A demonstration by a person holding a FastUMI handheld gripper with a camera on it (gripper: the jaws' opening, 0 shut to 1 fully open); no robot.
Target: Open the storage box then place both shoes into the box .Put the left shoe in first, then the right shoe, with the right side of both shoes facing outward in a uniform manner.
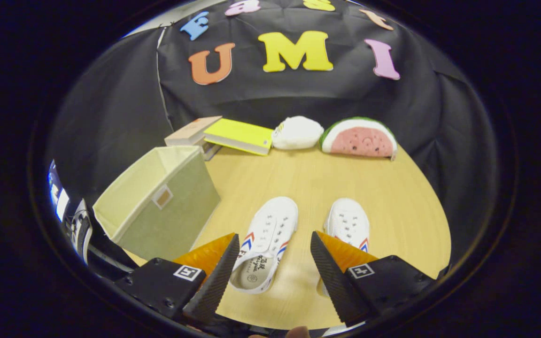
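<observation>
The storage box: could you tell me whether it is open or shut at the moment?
Open. The storage box has no lid over its top, and its inner walls show. The gripper is open, its fingers apart above the shoes.

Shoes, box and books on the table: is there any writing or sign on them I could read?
Nothing here reads clearly.
Shoe between the open gripper fingers: dark print on tongue and insole, too blurred to read.
Storage box: a small square tag, no legible text.
Gripper: square markers bearing a pattern, not words.
Books: no readable title.
</observation>
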